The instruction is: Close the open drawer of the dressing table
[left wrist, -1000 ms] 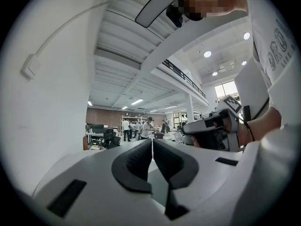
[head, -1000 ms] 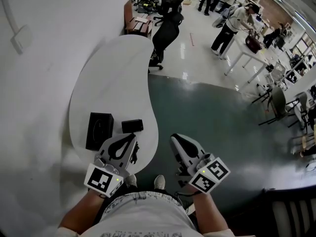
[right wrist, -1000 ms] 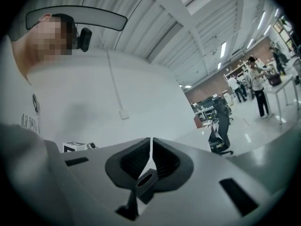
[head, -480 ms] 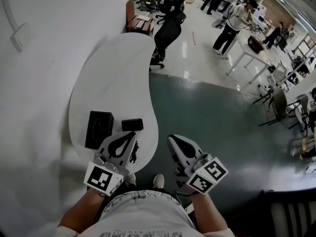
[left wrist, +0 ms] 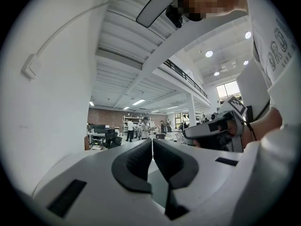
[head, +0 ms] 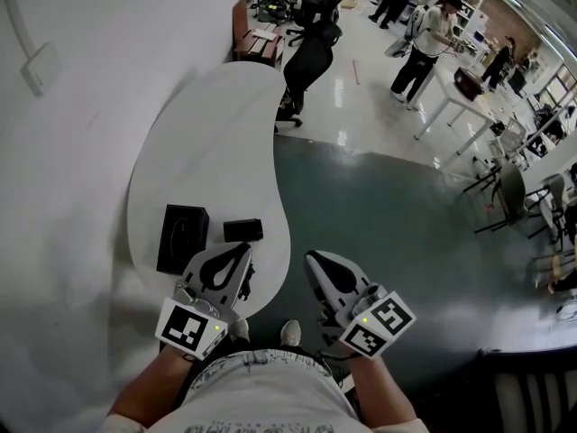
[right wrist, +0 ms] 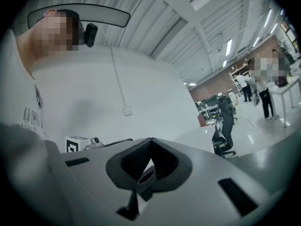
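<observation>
Two grippers, both pointing level. Left gripper (head: 242,253): clenched, nothing between the jaws, over the desk's (head: 207,124) near edge. Right gripper (head: 312,260): clenched, also empty, off the desk's right edge above the dark floor (head: 388,233). Two boxes by the desk's near left edge, set apart: one larger black box (head: 182,238), one smaller black box (head: 242,230). The drawer cannot be made out, since the desktop covers what lies beneath. The far people are too small to count.

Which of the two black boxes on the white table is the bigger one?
The big box is the one nearer the wall; the small box lies beside it, toward the table's curved edge.
</observation>
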Action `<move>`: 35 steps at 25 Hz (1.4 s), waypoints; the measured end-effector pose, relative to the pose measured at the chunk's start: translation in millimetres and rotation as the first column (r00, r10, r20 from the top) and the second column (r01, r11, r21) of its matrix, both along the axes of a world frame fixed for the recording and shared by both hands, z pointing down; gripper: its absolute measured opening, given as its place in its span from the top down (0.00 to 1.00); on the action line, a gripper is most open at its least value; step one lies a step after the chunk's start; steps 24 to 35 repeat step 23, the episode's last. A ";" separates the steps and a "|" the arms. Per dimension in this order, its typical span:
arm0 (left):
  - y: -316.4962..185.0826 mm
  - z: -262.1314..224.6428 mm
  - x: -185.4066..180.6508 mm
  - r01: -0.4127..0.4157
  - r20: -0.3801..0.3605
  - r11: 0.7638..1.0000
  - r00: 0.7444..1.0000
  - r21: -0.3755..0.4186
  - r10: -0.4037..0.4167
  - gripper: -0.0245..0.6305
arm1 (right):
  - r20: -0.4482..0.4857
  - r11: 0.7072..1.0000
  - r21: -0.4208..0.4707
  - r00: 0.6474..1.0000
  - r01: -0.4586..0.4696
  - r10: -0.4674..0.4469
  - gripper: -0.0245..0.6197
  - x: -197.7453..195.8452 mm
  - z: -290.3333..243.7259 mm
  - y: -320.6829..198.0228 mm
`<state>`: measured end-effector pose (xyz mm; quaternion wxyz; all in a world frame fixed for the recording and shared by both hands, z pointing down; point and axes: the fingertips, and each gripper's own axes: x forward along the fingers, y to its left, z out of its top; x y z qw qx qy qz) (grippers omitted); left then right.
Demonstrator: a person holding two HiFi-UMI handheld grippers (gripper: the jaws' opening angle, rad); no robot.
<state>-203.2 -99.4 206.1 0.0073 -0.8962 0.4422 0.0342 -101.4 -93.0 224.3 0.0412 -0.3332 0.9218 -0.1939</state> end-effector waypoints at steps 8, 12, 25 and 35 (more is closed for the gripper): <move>1.0 3.0 0.4 -0.001 0.002 1.000 1.000 -0.008 0.001 0.93 | -0.003 1.000 -0.029 1.000 -0.007 0.007 0.95 2.5 11.8 0.3; 1.0 6.8 0.3 -0.005 0.008 1.000 1.000 -0.011 0.005 0.93 | 0.004 0.999 -0.033 1.000 -0.014 0.014 0.95 4.5 13.5 -2.1; -0.4 9.8 6.6 -0.019 0.024 1.000 1.000 -0.014 0.019 0.93 | 0.016 0.999 -0.034 1.000 -0.019 0.019 0.95 11.8 12.3 -5.9; -0.4 9.8 6.6 -0.019 0.024 1.000 1.000 -0.014 0.019 0.93 | 0.016 0.999 -0.034 1.000 -0.019 0.019 0.95 11.8 12.3 -5.9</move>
